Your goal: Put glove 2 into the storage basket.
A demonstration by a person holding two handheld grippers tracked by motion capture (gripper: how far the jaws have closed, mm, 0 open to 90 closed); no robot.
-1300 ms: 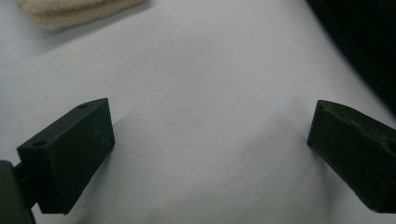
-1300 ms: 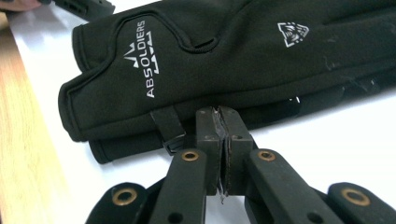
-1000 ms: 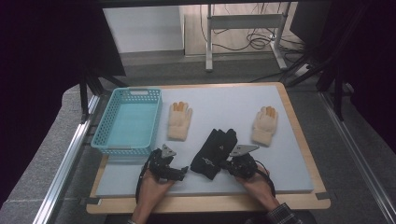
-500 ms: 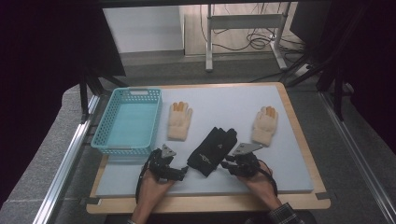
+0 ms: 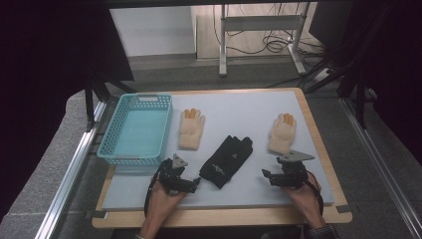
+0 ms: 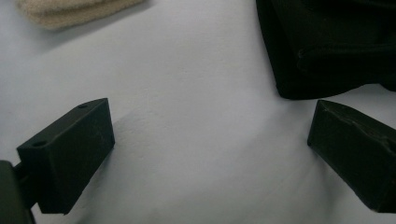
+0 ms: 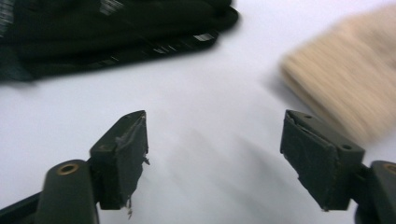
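A black glove (image 5: 226,160) lies flat on the pale mat (image 5: 239,107), between my two grippers. My left gripper (image 5: 193,183) rests on the mat just left of the glove's cuff, open, with bare mat between its jaws (image 6: 210,158); the black glove (image 6: 336,42) lies just beyond its right jaw. My right gripper (image 5: 267,176) is off to the glove's right. Its jaws have just been opening, and they stand wide over bare mat (image 7: 215,154). The black glove (image 7: 107,32) lies ahead to its left and a beige glove (image 7: 345,79) to its right.
A turquoise basket (image 5: 135,128) stands at the mat's left side. One beige glove (image 5: 191,128) lies beside it, and another beige glove (image 5: 282,132) lies at the right, just beyond my right gripper. A wooden board (image 5: 224,217) edges the mat.
My right gripper let go of the black glove, opened wide and moved right, away from it. The glove now lies flatter. The left gripper has stayed put.
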